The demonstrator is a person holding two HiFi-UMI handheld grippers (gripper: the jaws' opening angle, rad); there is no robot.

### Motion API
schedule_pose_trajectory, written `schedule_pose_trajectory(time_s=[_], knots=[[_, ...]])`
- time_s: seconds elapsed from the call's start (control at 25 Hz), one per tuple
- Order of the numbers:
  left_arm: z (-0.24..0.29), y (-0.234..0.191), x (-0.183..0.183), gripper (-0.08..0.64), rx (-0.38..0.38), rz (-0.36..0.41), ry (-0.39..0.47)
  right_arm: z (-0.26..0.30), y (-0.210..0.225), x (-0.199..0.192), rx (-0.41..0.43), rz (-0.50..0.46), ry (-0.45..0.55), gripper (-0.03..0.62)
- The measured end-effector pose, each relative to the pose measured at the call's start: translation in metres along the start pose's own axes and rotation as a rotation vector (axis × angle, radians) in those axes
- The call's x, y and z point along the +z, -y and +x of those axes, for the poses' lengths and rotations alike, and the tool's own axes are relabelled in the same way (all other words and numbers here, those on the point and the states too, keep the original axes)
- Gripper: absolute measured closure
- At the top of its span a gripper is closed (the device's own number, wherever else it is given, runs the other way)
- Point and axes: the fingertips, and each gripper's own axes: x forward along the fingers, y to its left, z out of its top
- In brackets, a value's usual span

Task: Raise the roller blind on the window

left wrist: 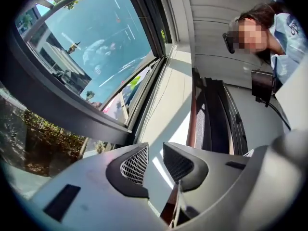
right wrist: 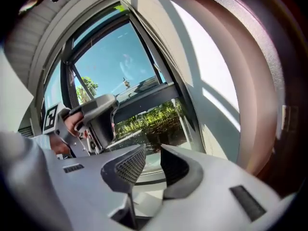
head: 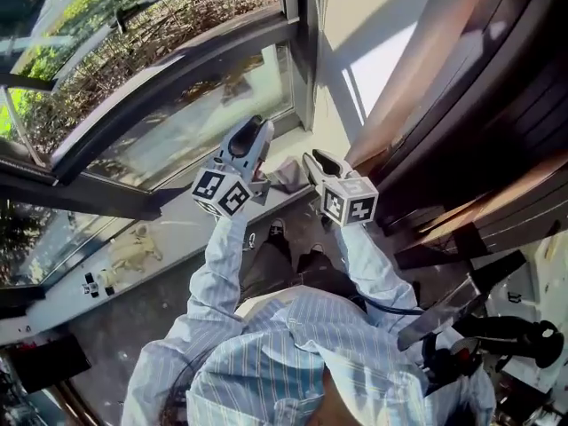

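Head view: a person holds the left gripper (head: 256, 131) and the right gripper (head: 312, 160) side by side, near the window (head: 177, 114).

Left gripper view: its jaws are spread, with only the wall (left wrist: 168, 105) showing between them.

Right gripper view: its jaws are spread too, with nothing between them. The glass is bare.

I cannot make out the roller blind in any view.
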Motion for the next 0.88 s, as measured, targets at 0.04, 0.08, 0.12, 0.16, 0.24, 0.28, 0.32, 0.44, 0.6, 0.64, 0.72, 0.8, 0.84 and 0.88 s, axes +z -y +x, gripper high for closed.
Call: schedule_pose_trajectory(time_s=[0.04, 0.08, 0.12, 0.16, 0.24, 0.28, 0.32, 0.44, 0.6, 0.64, 0.72, 0.8, 0.84, 0.88], knots=[[-0.013, 0.002, -0.005, 0.479, 0.017, -0.003, -0.012, -0.004, -0.006, -0.003, 0.006, -0.001, -0.003, 0.494], [-0.026, 0.004, -0.009, 0.480, 0.030, -0.004, -0.027, -0.007, -0.012, -0.006, 0.010, -0.004, -0.003, 0.494], [-0.038, 0.006, -0.014, 0.480, 0.038, -0.005, -0.046, -0.010, -0.018, -0.008, 0.011, -0.008, -0.001, 0.495], [-0.050, 0.007, -0.019, 0.480, 0.045, -0.007, -0.065, -0.013, -0.024, -0.011, 0.010, -0.010, 0.000, 0.495], [-0.076, 0.005, -0.028, 0.480, 0.069, -0.022, -0.097, -0.018, -0.039, -0.019, 0.012, -0.011, -0.003, 0.495], [-0.090, 0.002, -0.033, 0.480, 0.084, -0.036, -0.108, -0.020, -0.048, -0.023, 0.013, -0.012, -0.005, 0.495], [-0.104, -0.001, -0.037, 0.480, 0.098, -0.053, -0.119, -0.021, -0.057, -0.026, 0.015, -0.014, -0.006, 0.495], [-0.148, -0.002, -0.046, 0.480, 0.109, -0.096, -0.151, -0.026, -0.089, -0.039, 0.006, -0.025, -0.001, 0.497], [-0.212, 0.005, -0.048, 0.482, 0.079, -0.120, -0.193, -0.033, -0.136, -0.060, -0.036, -0.030, 0.031, 0.497], [-0.229, 0.007, -0.047, 0.482, 0.068, -0.123, -0.202, -0.036, -0.149, -0.065, -0.048, -0.024, 0.044, 0.497], [-0.261, 0.009, -0.045, 0.482, 0.045, -0.131, -0.218, -0.043, -0.175, -0.075, -0.071, -0.002, 0.072, 0.497], [-0.290, 0.010, -0.043, 0.482, 0.022, -0.146, -0.233, -0.052, -0.200, -0.086, -0.093, 0.029, 0.095, 0.498], [-0.303, 0.012, -0.042, 0.482, 0.010, -0.160, -0.240, -0.057, -0.212, -0.092, -0.103, 0.042, 0.102, 0.497], [-0.316, 0.014, -0.042, 0.482, 0.001, -0.177, -0.245, -0.063, -0.223, -0.099, -0.113, 0.050, 0.107, 0.497]])
